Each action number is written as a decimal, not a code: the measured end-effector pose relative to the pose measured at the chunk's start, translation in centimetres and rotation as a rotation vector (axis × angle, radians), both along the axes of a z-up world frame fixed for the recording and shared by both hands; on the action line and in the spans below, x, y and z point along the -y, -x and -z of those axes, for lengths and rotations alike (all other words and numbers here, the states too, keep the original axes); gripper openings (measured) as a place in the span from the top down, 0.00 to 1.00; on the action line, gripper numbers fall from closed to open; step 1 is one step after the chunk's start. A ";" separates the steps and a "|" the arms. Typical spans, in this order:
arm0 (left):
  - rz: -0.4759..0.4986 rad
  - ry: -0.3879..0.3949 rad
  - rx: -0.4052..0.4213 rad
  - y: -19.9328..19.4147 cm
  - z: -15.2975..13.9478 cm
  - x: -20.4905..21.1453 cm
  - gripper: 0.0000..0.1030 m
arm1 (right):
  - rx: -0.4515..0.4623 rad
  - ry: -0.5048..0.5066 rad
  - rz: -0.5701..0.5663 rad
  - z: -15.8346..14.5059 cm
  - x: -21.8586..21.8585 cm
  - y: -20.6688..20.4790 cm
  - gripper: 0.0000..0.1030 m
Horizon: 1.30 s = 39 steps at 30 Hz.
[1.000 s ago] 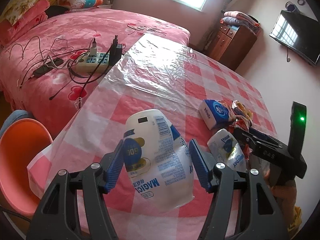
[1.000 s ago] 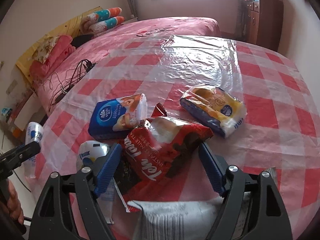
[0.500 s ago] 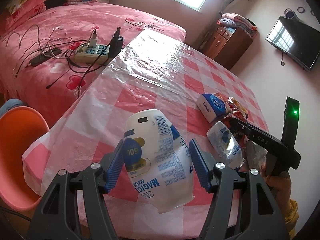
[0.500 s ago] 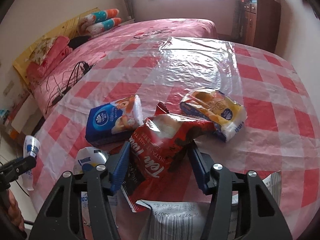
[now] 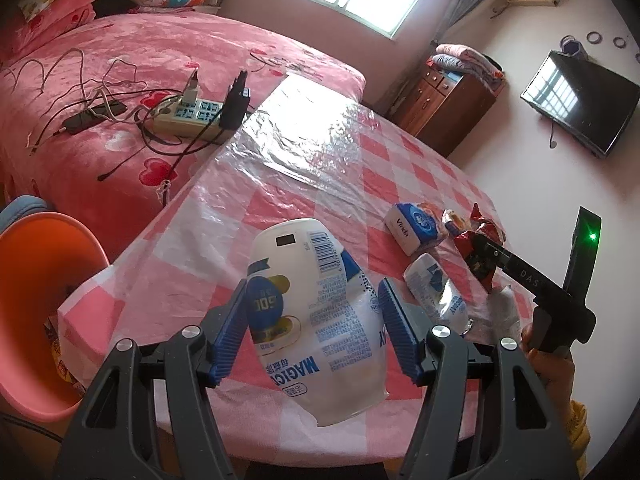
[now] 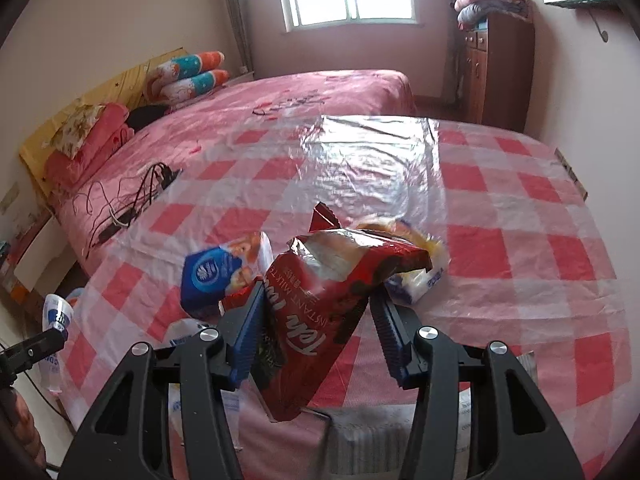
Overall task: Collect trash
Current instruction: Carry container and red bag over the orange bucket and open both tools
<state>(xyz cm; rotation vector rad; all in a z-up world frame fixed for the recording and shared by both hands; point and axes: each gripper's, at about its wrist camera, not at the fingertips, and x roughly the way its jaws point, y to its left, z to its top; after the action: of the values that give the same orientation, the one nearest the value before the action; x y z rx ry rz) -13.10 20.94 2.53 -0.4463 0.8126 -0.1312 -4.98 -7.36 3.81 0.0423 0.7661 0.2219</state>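
Observation:
My left gripper (image 5: 314, 330) is shut on a crushed white bottle (image 5: 316, 312) with blue print, held above the table's near-left edge. My right gripper (image 6: 320, 332) is shut on a red milk-tea packet (image 6: 328, 296) and holds it lifted off the table; the packet also shows in the left wrist view (image 5: 480, 248). On the table lie a blue tissue pack (image 6: 218, 276), a yellow-and-blue wrapper (image 6: 416, 276) partly hidden behind the packet, and a flattened white pouch (image 5: 438, 292).
The table has a red-and-white checked cloth under clear plastic (image 6: 520, 240). An orange bin (image 5: 36, 312) stands on the floor at its left. A pink bed (image 5: 120, 80) with a power strip (image 5: 192, 118) and cables lies beyond. A wooden cabinet (image 6: 496, 72) stands at the back.
My right gripper closed on the red packet and raised it off the table. My left gripper pulled back and left with the white bottle, nearer the orange bin.

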 end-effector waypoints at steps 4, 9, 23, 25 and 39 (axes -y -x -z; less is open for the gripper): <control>-0.012 0.010 0.019 0.6 -0.5 -1.1 0.37 | 0.030 -0.018 -0.003 -1.2 -0.6 0.3 0.49; -0.044 0.017 0.037 1.6 -0.9 -2.9 0.37 | 0.039 -0.032 -0.045 -2.4 -2.5 0.6 0.49; -0.260 0.013 0.021 6.0 0.1 -11.8 0.37 | 0.029 -0.073 -0.365 -5.5 -15.6 3.4 0.49; -0.302 0.014 0.013 6.8 0.5 -13.4 0.37 | 0.022 -0.070 -0.418 -5.6 -17.9 3.9 0.49; -0.522 0.092 -0.046 10.3 4.1 -21.4 0.37 | -0.041 0.013 -0.767 -2.7 -34.2 8.2 0.48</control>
<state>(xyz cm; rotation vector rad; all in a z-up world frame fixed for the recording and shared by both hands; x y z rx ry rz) -23.39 42.39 -1.59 -0.7357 0.7132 0.3282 -13.17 26.89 6.50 -0.2657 0.7979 0.9458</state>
